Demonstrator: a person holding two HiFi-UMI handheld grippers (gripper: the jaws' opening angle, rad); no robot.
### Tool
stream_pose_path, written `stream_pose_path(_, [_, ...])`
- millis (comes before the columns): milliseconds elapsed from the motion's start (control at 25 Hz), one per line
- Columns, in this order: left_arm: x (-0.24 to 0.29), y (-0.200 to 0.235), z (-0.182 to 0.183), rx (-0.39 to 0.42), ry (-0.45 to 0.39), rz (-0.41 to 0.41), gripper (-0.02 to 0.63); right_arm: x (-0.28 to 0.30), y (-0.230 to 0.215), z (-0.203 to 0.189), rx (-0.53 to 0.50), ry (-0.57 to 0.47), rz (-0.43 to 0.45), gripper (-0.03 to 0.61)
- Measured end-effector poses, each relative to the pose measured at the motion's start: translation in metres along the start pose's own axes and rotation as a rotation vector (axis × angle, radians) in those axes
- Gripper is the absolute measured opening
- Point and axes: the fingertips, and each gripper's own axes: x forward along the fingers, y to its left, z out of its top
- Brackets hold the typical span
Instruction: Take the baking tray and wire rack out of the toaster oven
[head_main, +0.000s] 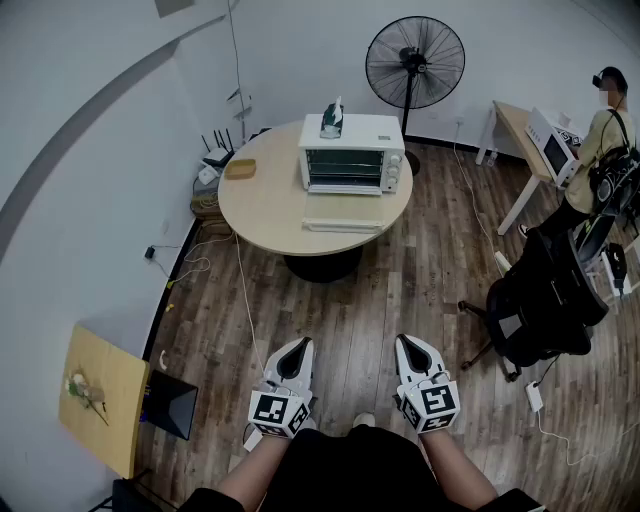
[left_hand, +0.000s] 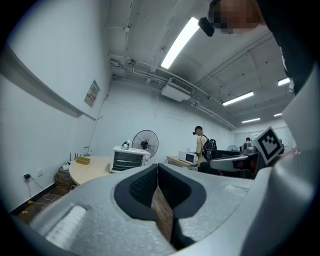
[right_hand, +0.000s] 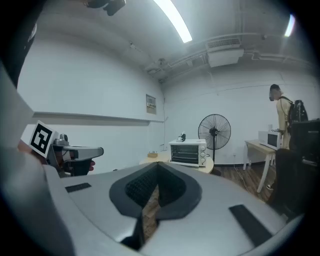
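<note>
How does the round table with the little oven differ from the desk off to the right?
The round table has a circular top on one dark central pedestal; the desk has a straight-edged top on white legs. The round table carries the toaster oven; the desk carries a microwave-like box and has a person beside it. Both have light wooden tops.

You hold both tools low in front of your body, side by side with a gap between them. Your left tool (head_main: 298, 345) points forward and level, its jaws pressed together on nothing. Your right tool (head_main: 408, 342) tips slightly downward, its jaws likewise closed and empty. Your forearms (head_main: 262, 468) extend behind them.
</note>
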Motion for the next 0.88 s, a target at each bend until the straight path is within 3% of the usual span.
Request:
stream_pose_path(200, [0.021, -0.01, -0.003, 0.002, -0.005, 0.02, 0.017, 0.003, -0.017, -0.003, -0.03, -0.006, 0.012, -0.002])
stream_pose_path(480, [0.04, -0.014, -0.01, -0.037, 0.002, 0.059, 0.017, 0.008, -0.042, -0.032, 0.069, 0.051, 0.006, -0.002])
stream_pose_path(880, [0.083, 0.016, -0.033, -0.006, 0.052, 0.008, 0.017, 0.067, -0.039, -0.047, 0.048, 0.108, 0.016, -0.002])
